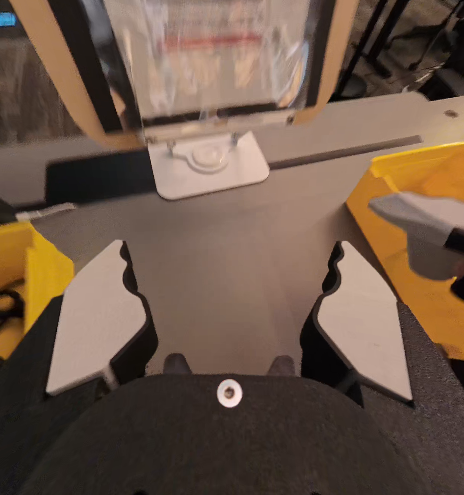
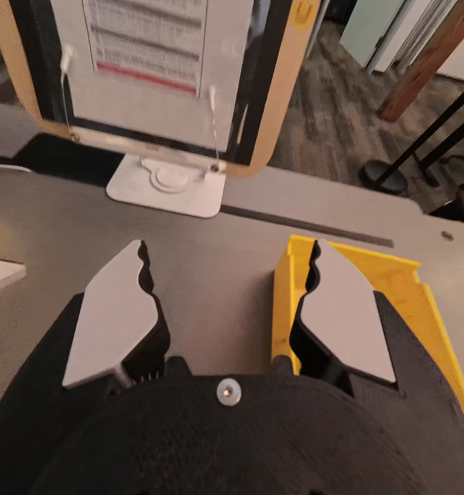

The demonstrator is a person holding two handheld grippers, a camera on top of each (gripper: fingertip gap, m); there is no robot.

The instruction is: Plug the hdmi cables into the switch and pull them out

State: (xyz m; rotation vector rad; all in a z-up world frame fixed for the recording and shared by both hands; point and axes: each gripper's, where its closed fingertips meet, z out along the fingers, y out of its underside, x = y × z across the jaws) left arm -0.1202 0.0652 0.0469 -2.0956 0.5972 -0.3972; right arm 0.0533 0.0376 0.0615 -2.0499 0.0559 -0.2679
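Left gripper gapes wide over bare grey table, gripping nothing; right gripper likewise, spread and empty. Yellow bins flank: left bin holds dark cables, right bin under right fingertip. White stand ahead. Switch not visible.

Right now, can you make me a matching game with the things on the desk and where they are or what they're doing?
Things:
1. left gripper
2. white stand base
3. yellow bin
4. black cables

Clues:
A. in the yellow box at the left edge
B. under the framed sheet
C. fingers apart, holding nothing
D. beside the right gripper

Pairs: 1-C, 2-B, 3-D, 4-A
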